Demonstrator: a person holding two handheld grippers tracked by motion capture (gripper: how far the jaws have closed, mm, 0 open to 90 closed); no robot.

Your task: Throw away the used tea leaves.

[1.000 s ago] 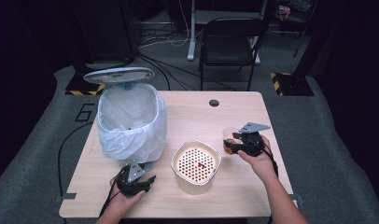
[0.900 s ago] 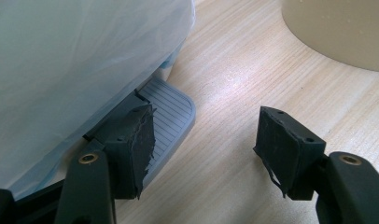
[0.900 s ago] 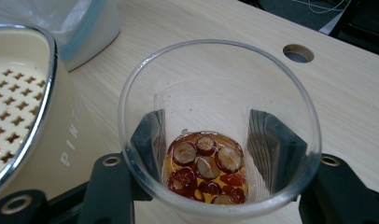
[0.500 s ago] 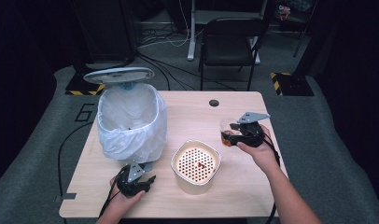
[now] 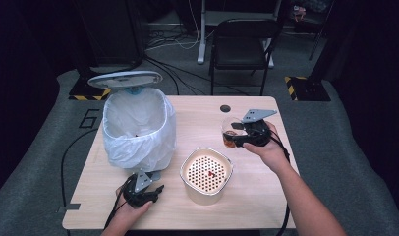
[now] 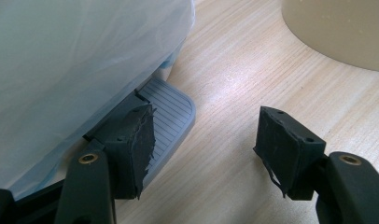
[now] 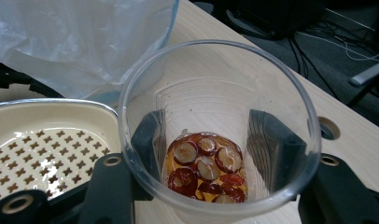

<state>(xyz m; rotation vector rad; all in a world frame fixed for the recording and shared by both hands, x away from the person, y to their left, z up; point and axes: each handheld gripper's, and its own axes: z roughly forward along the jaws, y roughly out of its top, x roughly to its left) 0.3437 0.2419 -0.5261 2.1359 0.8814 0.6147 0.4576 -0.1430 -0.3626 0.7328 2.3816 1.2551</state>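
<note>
A clear plastic cup (image 5: 230, 132) with red fruit slices (image 7: 205, 169) in amber liquid hangs above the table's right side, and my right gripper (image 5: 238, 135) is shut on it. In the right gripper view both jaws press the cup (image 7: 290, 112) from outside its wall. A cream container (image 5: 206, 173) with a perforated strainer insert (image 7: 40, 145) stands at the table's middle front. My left gripper (image 5: 156, 190) rests at the front left, open with nothing between its jaws (image 6: 206, 144). One of its jaws lies on the grey foot pedal (image 6: 172, 111) of the bin.
A bin lined with a white bag (image 5: 137, 129) stands at the left, its lid (image 5: 125, 78) raised. The wooden table (image 5: 256, 196) has a round cable hole (image 5: 225, 108) near its far edge. A black chair (image 5: 242, 44) stands beyond the table.
My right gripper has lifted the cup off the table level and carried it a little to the left, toward the strainer container. The left gripper has stayed put.
</note>
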